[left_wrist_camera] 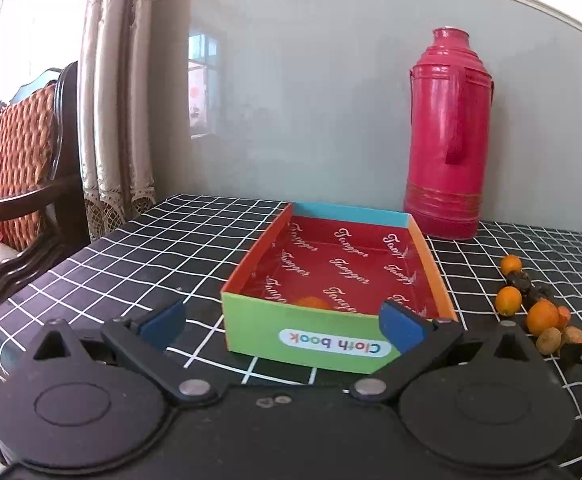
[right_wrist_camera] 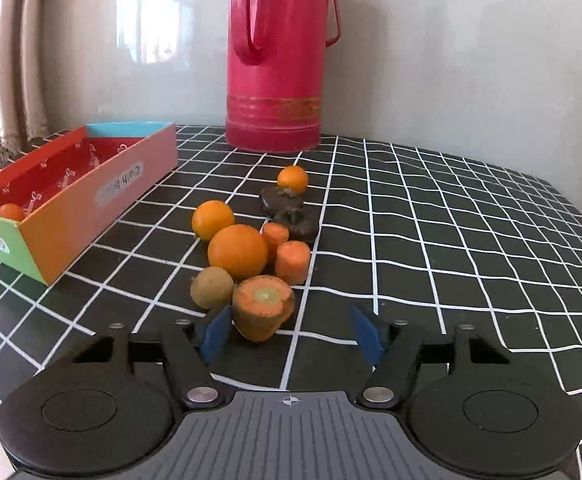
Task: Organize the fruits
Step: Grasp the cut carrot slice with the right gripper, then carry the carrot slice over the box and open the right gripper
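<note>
A colourful open box [left_wrist_camera: 251, 332] with a red printed floor holds one orange [left_wrist_camera: 313, 303]. My left gripper [left_wrist_camera: 283, 324] stands open, its blue pads wide apart on either side of the box's near green wall. To the right on the checked cloth lies a pile: a big orange [right_wrist_camera: 237, 252], a smaller orange [right_wrist_camera: 213, 220], a kiwi [right_wrist_camera: 212, 287], carrot pieces [right_wrist_camera: 292, 262] and dark shrivelled fruits [right_wrist_camera: 282, 200]. My right gripper [right_wrist_camera: 291, 336] is open just in front of the pile. A cut carrot chunk [right_wrist_camera: 263, 306] lies beside its left pad [right_wrist_camera: 215, 336], with a wide gap to the right pad.
A tall red thermos [right_wrist_camera: 279, 60] stands against the grey wall behind the pile. The box [right_wrist_camera: 91, 208] lies left of the pile. Past the table's left edge I see curtains [left_wrist_camera: 107, 120] and a wooden chair [left_wrist_camera: 23, 168]. A small orange [right_wrist_camera: 293, 179] sits at the pile's far end.
</note>
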`<control>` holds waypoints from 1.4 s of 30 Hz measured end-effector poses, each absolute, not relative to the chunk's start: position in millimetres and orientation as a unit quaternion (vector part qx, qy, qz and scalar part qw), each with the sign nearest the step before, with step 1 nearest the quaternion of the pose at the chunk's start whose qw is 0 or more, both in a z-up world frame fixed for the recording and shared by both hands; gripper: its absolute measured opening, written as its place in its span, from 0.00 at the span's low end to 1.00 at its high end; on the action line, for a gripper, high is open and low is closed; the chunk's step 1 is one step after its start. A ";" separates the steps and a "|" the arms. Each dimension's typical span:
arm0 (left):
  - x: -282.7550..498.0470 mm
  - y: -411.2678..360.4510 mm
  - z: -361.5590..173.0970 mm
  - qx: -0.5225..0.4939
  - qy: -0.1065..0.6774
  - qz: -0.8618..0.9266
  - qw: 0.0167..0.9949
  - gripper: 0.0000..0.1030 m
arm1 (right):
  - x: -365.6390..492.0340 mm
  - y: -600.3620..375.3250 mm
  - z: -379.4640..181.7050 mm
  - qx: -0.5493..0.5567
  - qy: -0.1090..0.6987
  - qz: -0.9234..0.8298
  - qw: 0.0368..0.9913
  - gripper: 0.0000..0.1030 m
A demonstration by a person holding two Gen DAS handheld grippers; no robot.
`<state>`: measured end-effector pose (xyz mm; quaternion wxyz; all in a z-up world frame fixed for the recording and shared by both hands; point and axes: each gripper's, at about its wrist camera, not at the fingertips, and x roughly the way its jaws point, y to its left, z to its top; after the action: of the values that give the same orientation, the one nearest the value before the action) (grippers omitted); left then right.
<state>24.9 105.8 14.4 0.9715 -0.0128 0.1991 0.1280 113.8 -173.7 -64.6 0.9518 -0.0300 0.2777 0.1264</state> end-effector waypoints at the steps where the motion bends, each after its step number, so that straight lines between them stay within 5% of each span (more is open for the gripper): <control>1: 24.5 107.9 14.0 -0.014 0.200 0.130 0.971 0.94 | 114.9 -172.2 -65.0 -0.032 0.279 0.126 0.951 0.64; 4: 23.1 113.2 13.7 -0.018 0.201 0.129 0.971 0.94 | 119.4 -167.5 -67.6 -0.031 0.288 0.132 0.948 0.52; 6: 22.1 115.8 14.3 -0.017 0.200 0.131 0.971 0.94 | 120.5 -165.2 -66.4 -0.027 0.287 0.134 0.948 0.34; 23: -3.0 166.3 12.0 -0.022 0.204 0.172 0.963 0.94 | 99.5 -101.3 -24.9 0.030 0.159 0.207 0.965 0.34; 35: -10.6 187.2 11.6 -0.029 0.213 0.193 0.957 0.94 | 103.5 -19.9 -28.6 -0.014 0.152 0.271 0.951 0.35; 38: -9.4 185.7 10.9 -0.033 0.213 0.189 0.958 0.94 | 94.6 -24.9 -29.1 -0.009 0.120 0.254 0.960 0.78; 42: -6.6 178.2 11.9 -0.033 0.212 0.178 0.960 0.94 | 84.5 -47.0 -25.3 0.013 0.087 0.239 0.967 0.96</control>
<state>-6.6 178.2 11.9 0.9604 -0.0331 0.2122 0.1777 84.5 -47.0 -25.3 0.9669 0.0133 0.0871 0.2394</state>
